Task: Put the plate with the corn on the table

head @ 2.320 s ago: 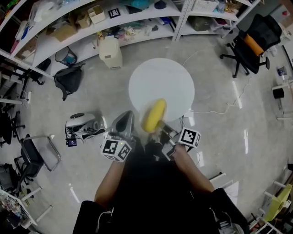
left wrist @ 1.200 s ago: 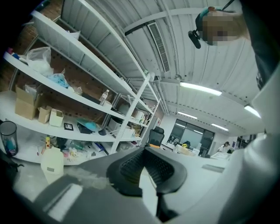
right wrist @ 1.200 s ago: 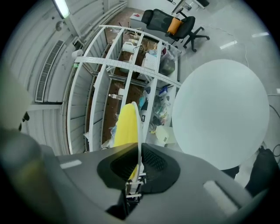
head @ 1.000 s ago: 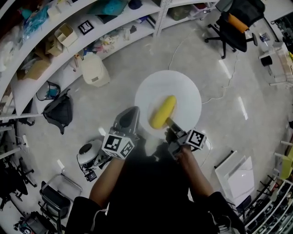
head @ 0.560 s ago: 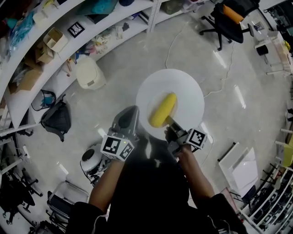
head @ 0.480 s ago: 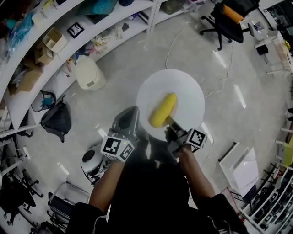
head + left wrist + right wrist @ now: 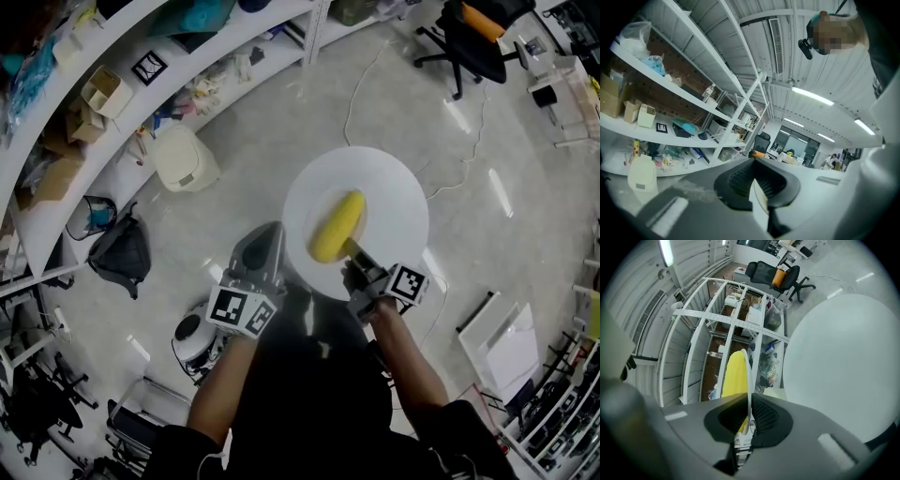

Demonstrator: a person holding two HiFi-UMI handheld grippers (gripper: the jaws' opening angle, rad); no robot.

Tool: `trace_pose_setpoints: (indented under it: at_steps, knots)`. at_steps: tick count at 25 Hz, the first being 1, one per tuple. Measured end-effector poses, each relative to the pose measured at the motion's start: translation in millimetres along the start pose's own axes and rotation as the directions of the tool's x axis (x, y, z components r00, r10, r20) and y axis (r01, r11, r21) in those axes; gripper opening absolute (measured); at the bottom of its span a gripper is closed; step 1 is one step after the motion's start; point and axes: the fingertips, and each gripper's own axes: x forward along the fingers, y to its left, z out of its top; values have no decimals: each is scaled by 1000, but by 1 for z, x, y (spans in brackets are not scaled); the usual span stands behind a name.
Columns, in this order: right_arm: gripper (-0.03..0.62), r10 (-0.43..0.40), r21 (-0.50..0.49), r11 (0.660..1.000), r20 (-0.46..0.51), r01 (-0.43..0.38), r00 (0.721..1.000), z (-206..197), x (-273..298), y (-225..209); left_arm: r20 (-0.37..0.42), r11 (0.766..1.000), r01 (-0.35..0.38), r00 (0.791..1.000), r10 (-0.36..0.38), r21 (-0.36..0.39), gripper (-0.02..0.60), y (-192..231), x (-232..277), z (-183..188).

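Together, left gripper (image 7: pixel 757 186), right gripper (image 7: pixel 749 417) pinching plate (image 7: pixel 749 373) (corn (image 7: pixel 337 226) aboard)

grey polished floor (image 7: pixel 234 112), glare streaks on it. long white shelving (image 7: pixel 216 42) ran along the far side, crammed with cardboard boxes (image 7: pixel 98 91) and loose clutter (a square black-and-white marker tag (image 7: pixel 149 67) stood on one shelf). a cream lidded bin (image 7: pixel 186 159) and a black bag (image 7: pixel 120 255) sat on the floor by the shelves. a black office chair (image 7: pixel 469 52) with an orange cushion was top right, a white cable (image 7: pixel 348 105) trailing near it. the ceiling (image 7: pixel 754 42) was ribbed white, strip lights (image 7: pixel 813 96) on.
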Motion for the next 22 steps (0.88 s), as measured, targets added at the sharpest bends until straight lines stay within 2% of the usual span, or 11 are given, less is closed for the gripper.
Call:
trace_pose_setpoints:
  at_steps: [3, 11, 22]
  knots:
    - [29, 27, 17, 999, 5, -27, 1000, 6, 11, -5, -4, 1000, -3, 1000, 3, 3, 5, 5, 12, -5]
    - [29, 35, 43, 998, 27, -36, 999, 18, 32, -33, -19, 1000, 12, 1000, -13, -12, 5, 11, 42, -31]
    - [28, 31, 16, 999, 48, -32, 998, 41, 59, -71, -14, 999, 13, 1000, -14, -34, 5, 25, 88, -54]
